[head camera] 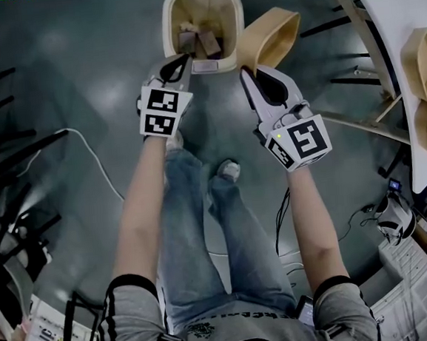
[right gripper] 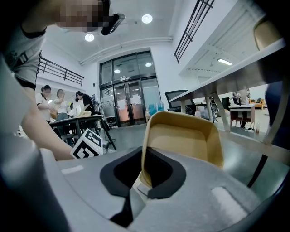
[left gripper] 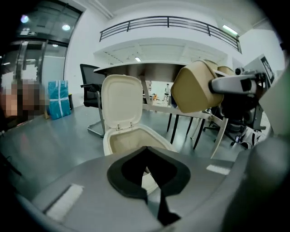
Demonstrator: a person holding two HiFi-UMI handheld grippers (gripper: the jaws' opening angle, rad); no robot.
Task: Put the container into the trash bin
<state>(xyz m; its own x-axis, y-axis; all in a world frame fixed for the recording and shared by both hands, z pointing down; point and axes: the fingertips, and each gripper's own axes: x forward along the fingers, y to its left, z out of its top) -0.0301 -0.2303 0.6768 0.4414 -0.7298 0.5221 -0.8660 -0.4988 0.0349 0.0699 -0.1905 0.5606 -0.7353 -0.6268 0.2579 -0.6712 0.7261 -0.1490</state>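
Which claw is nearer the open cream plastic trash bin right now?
Left. The left claw, shut and empty, hangs at the front rim of the cream plastic trash bin; the right claw, gripping the tan tray-shaped container, is off to its right.

The grey floor [head camera: 78, 66] carries the open trash bin [head camera: 173, 17] just ahead of the left gripper [head camera: 184, 59], and a white cable [head camera: 93, 158] to that gripper's left.
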